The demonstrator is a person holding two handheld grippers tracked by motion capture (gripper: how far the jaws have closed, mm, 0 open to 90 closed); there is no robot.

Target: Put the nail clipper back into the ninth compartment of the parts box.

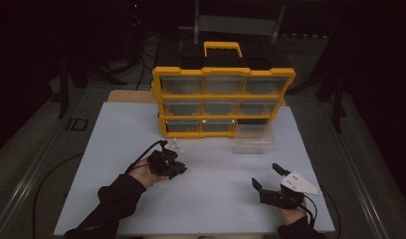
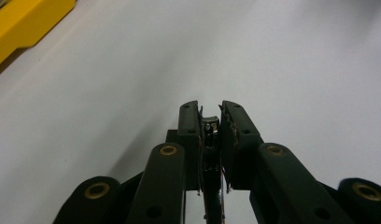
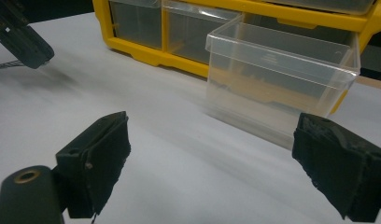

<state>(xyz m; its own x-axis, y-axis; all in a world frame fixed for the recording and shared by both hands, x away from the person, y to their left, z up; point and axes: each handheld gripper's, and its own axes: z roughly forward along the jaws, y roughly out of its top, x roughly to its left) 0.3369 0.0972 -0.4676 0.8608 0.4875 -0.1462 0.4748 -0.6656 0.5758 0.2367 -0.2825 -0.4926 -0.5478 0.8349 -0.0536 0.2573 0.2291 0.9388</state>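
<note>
Two grippers [image 1: 169,164] [image 1: 266,175], one clear drawer [image 1: 254,138]

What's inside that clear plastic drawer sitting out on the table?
The clear drawer looks empty: through its walls I see only the white table and the yellow cabinet behind it. Its floor is partly blurred by reflections, so something tiny could escape notice.

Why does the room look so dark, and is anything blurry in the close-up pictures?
High view: light falls on the white table, the room behind stays black. Left gripper view: the near black arms are soft, the small dark part pinched between the jaws is sharper. Right gripper view: the clear drawer looks slightly smeared.
</note>
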